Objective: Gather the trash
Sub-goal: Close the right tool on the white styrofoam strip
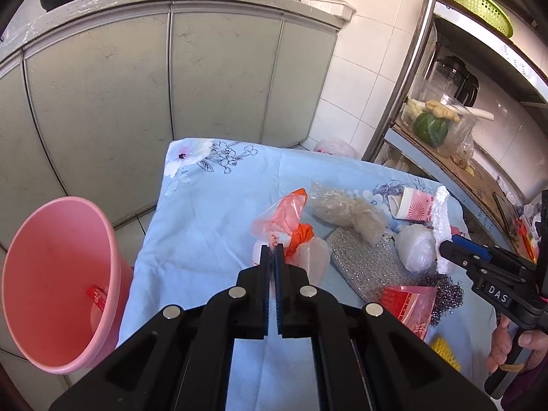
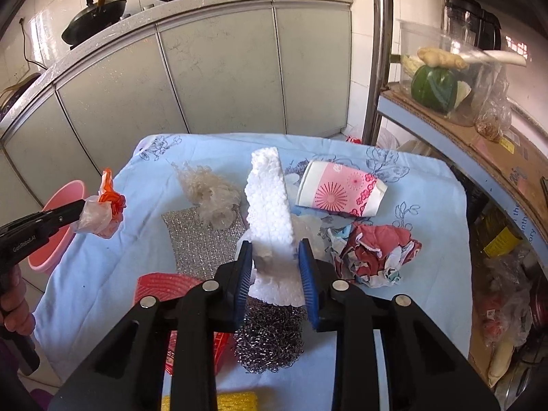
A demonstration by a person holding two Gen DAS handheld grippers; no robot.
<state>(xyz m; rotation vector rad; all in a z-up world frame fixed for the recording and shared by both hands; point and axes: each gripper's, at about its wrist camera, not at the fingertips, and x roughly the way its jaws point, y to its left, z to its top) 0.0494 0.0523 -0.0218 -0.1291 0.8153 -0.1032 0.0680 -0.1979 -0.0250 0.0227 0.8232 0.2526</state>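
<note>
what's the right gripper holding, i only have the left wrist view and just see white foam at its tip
Observer: The right gripper has its jaws closed on the sides of a white foam strip, which stands up between them.
Operator: anything under it
Observer: Yes, a steel wool scourer lies on the blue cloth directly below the jaws.
Operator: any trash to its right that i can't see
Observer: A crumpled red and white paper wad lies on the cloth just right of the jaws, hidden in your view.
Operator: and my bag
Observer: The left gripper holds the orange and clear plastic bag in the air, in front of the pink bin.
</note>
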